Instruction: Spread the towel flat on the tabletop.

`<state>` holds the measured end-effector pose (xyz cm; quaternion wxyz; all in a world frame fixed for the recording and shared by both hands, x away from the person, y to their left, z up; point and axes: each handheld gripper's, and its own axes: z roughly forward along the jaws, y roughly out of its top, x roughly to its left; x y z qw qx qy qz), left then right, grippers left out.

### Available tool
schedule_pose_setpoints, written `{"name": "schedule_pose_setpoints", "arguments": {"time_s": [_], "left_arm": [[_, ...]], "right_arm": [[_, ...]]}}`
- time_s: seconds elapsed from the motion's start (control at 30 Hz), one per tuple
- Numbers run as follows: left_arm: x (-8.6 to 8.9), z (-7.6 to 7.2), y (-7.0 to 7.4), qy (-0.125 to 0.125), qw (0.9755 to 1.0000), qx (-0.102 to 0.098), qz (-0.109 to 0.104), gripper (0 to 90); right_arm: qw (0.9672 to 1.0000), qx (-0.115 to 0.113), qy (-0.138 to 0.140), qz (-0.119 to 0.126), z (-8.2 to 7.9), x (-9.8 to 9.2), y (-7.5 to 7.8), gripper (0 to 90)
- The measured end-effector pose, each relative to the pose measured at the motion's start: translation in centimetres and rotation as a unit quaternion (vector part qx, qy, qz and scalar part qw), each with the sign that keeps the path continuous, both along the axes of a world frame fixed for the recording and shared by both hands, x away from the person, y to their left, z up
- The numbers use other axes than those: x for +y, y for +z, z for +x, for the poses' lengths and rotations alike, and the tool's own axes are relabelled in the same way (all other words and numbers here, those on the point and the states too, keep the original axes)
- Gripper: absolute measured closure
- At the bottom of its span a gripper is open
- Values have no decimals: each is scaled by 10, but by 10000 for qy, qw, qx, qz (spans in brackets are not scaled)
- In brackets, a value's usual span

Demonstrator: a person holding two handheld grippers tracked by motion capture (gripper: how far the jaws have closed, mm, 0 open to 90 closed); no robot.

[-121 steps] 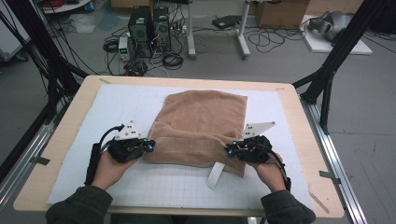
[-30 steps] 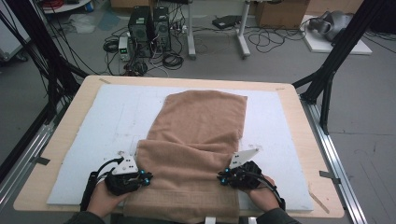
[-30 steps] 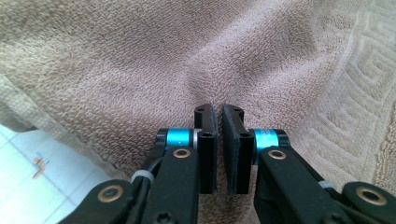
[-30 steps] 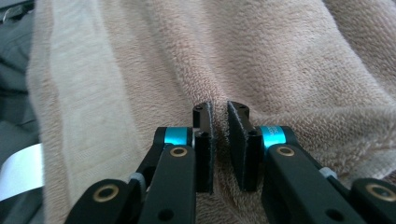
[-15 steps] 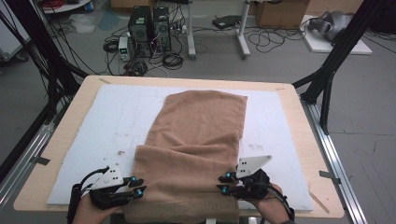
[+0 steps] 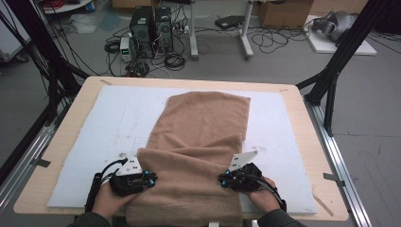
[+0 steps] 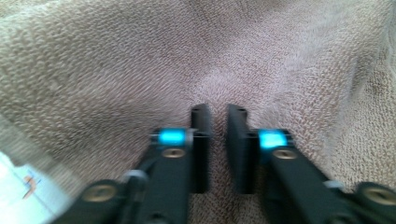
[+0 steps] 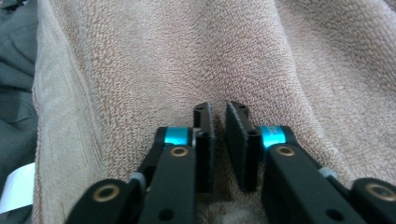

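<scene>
A brown towel (image 6: 203, 127) lies lengthwise on the white mat (image 6: 94, 123), with its near part folded over in a ridge across it. My left gripper (image 6: 152, 179) is at the fold's left edge and my right gripper (image 6: 221, 179) at its right edge. In the left gripper view the jaws (image 7: 217, 109) stand almost together, and the towel (image 7: 116, 60) puckers toward them. The right gripper view shows the same: jaws (image 8: 218, 106) nearly closed, creases in the towel (image 8: 140, 56) running into them. Both pairs of jaws have just been closing, with towel cloth pinched between them.
The mat covers a wooden table (image 6: 56, 142). The towel's near end hangs over the front edge, where a white tag (image 8: 16, 186) shows. Black frame legs (image 6: 331, 80) stand at both sides. Computers and cables (image 6: 151, 28) sit on the floor beyond.
Four seconds ago both grippers held the towel farther up the table. They drew it toward the person, dipped close to the front edge half a second ago, and have since moved back a little.
</scene>
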<state>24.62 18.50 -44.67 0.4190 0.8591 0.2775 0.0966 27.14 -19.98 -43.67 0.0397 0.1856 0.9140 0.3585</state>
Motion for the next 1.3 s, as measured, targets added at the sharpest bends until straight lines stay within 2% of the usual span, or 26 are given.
{"name": "schedule_pose_setpoints", "arguments": {"time_s": [0.13, 0.23, 0.33, 0.4, 0.47, 0.53, 0.6, 0.63, 0.73, 0.77, 0.83, 0.87, 0.9, 0.97, 1.03, 1.13, 1.2, 1.27, 1.3], "left_arm": [[1, -10, 1, -37, 10000, -42, 28, 858], [5, -24, 3, -140, 9999, -19, 17, 860], [10, -41, 7, -273, 9996, -36, -66, 858], [14, -47, 11, -252, 9995, -124, -115, 830], [17, -44, 16, -190, 9995, -149, -185, 760], [18, -36, 18, -75, 9996, -182, -196, 689], [17, -26, 15, -5, 9996, -152, -224, 671], [15, -21, 12, 33, 9997, -109, -200, 652], [10, -12, 0, 37, 10000, 53, 45, 625], [10, -12, -1, 63, 10000, -23, -14, 628], [11, -13, -1, 55, 10000, 14, -58, 708], [12, -13, -1, 60, 9999, 22, -80, 791], [12, -15, -1, 57, 10000, 11, -80, 819], [11, -17, -1, 70, 10000, -34, -58, 850], [11, -21, -1, 53, 10000, -22, -53, 857], [13, -33, 1, -134, 9999, 34, -78, 859], [14, -42, 4, -270, 9995, 74, -157, 856], [16, -48, 10, -299, 9994, -69, -179, 816], [17, -48, 12, -243, 9995, -159, -132, 757]], "right_arm": [[9998, 123, 171, 4, -7, 1, 2, 888], [9995, 119, 283, 123, -18, 0, 7, 890], [9981, 225, 514, 269, -35, 0, 13, 890], [9954, 294, 747, 522, -43, -2, 19, 883], [9950, 128, 731, 667, -46, -5, 28, 842], [9970, -101, 445, 631, -39, -9, 35, 785], [9981, -209, 290, 509, -29, -11, 36, 733], [9986, -197, 192, 450, -21, -12, 33, 719], [9998, -20, 43, 175, -6, -9, 17, 668], [9999, 102, 34, 119, -3, -7, 12, 670], [9997, 234, 71, 48, -1, -4, 3, 722], [9996, 246, 89, 71, -2, -3, -1, 757], [9995, 277, 96, 126, -3, -3, -1, 805], [9994, 284, 157, 109, -5, -3, -1, 831], [9989, 373, 257, 119, -9, -3, 0, 836], [9987, 304, 376, 155, -20, -3, 5, 836], [9983, 258, 416, 308, -27, -7, 12, 819], [9977, 240, 405, 496, -29, -13, 20, 763], [9981, 161, 288, 524, -28, -15, 23, 719]]}}
